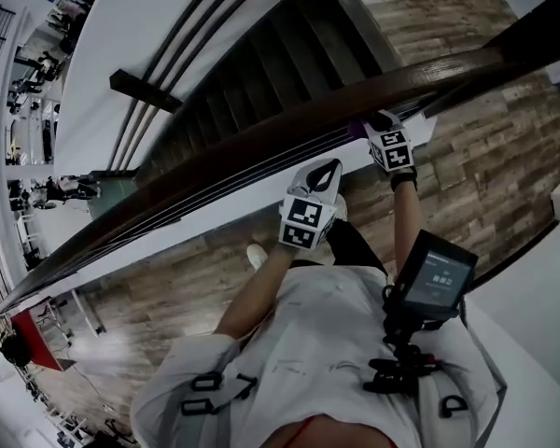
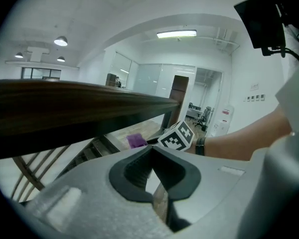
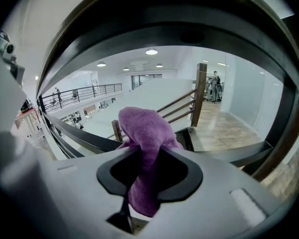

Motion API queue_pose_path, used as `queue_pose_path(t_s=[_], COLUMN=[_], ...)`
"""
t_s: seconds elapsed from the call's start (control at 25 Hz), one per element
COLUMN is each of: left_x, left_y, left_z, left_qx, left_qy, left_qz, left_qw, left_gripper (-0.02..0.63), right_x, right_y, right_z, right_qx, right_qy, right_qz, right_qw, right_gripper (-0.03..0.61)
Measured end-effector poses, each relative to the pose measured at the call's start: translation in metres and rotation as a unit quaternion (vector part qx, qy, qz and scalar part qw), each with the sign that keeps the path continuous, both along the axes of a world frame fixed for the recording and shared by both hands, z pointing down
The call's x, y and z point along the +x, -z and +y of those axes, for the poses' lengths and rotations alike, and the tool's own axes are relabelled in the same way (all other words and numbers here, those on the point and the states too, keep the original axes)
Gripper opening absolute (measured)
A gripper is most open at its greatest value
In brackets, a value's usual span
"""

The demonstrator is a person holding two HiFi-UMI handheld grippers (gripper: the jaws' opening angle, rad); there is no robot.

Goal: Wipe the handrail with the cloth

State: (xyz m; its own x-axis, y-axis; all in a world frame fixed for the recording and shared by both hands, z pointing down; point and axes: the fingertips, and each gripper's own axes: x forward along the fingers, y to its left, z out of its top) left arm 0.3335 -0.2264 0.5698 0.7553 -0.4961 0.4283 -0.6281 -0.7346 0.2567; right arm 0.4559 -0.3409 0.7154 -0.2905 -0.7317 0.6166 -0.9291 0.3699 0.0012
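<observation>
The dark wooden handrail (image 1: 261, 133) runs on a slant from lower left to upper right in the head view. My right gripper (image 1: 375, 125) is up against its near side, shut on a purple cloth (image 3: 145, 131) that bulges out past the jaws; a sliver of that cloth (image 1: 357, 127) shows at the rail. In the right gripper view (image 3: 147, 152) the handrail (image 3: 154, 26) arches close overhead. My left gripper (image 1: 327, 174) hangs just below the rail to the left, shut with nothing in it (image 2: 150, 149). From there the handrail (image 2: 65, 108) crosses above, with the cloth (image 2: 136, 141) beyond.
Thin dark bars (image 1: 215, 189) run under the handrail. Beyond it a staircase (image 1: 261, 63) drops away; wooden floor (image 1: 485, 185) lies beneath me. A screen device (image 1: 436, 275) is mounted on my chest. A wooden post (image 3: 202, 91) stands ahead of the right gripper.
</observation>
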Motion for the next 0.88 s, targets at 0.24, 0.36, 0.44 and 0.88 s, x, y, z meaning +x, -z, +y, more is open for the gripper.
queue_pose_path(t_s=[0.24, 0.36, 0.44, 0.88], left_x=[0.048, 0.081, 0.100, 0.163], left_y=[-0.009, -0.014, -0.017, -0.025], left_z=[0.009, 0.007, 0.004, -0.006], left_qx=[-0.033, -0.037, -0.034, -0.028], left_qy=[-0.032, -0.050, -0.064, -0.101], left_qz=[0.025, 0.031, 0.028, 0.024], left_qw=[0.9986, 0.9976, 0.9969, 0.9942], left_gripper=[0.000, 0.000, 0.000, 0.000], right_x=[0.057, 0.096, 0.120, 0.228], right_y=[0.010, 0.008, 0.007, 0.003], right_z=[-0.007, -0.015, -0.021, -0.042], right_qx=[0.017, 0.023, 0.023, 0.037], right_qy=[-0.030, -0.049, -0.060, -0.148], right_qz=[-0.001, 0.000, 0.002, 0.044], right_qw=[0.999, 0.999, 0.998, 0.987], right_gripper=[0.101, 0.101, 0.101, 0.101])
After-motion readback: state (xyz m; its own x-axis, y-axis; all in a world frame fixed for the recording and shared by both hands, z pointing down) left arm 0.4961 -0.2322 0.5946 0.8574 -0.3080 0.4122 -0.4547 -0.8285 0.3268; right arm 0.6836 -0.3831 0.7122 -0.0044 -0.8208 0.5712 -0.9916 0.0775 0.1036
